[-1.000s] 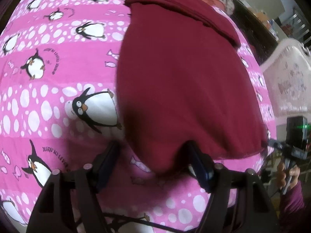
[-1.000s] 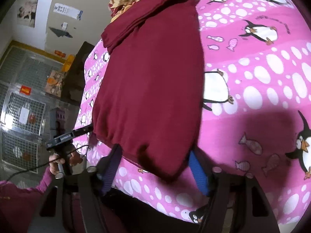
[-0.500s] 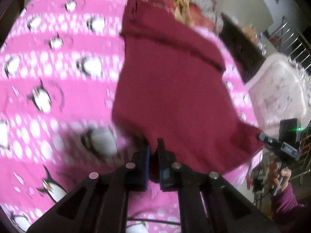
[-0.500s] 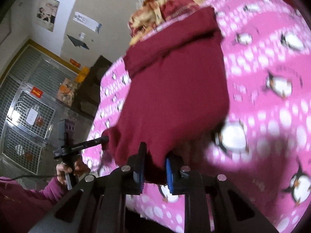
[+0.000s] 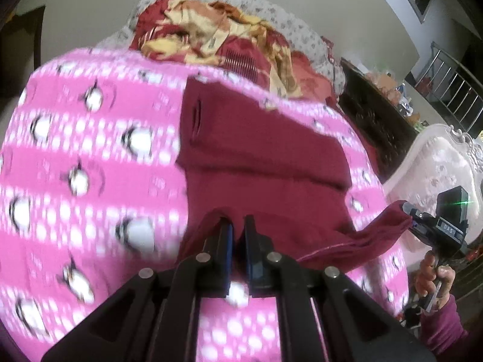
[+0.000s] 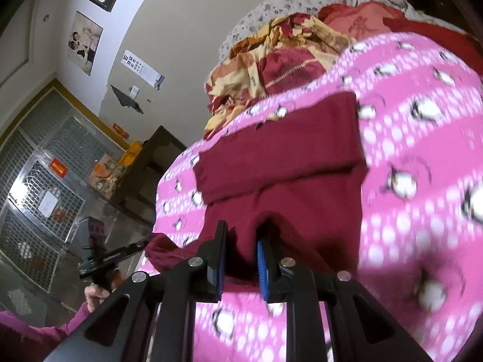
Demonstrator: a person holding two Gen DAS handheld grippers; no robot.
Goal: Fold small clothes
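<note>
A dark red garment [image 5: 259,163] lies on a pink penguin-print blanket [image 5: 90,157], its far part folded over in a band. My left gripper [image 5: 238,229] is shut on the garment's near left hem corner and holds it lifted. My right gripper [image 6: 241,235] is shut on the near right hem corner of the same garment [image 6: 286,163], also lifted. The hem hangs between the two grippers. In the left wrist view the right gripper [image 5: 406,220] shows at the right edge with cloth in it. The left gripper [image 6: 142,245] shows at lower left in the right wrist view.
A red and yellow heap of bedding [image 5: 223,36] lies at the far end of the bed. A dark cabinet [image 5: 374,120] and a pale upholstered board [image 5: 437,169] stand to the right of the bed. A metal gate [image 6: 39,187] is on the left of the right wrist view.
Both grippers closed on the garment's near hem corners, then lifted them up and toward the far end. The near half of the garment has risen off the blanket.
</note>
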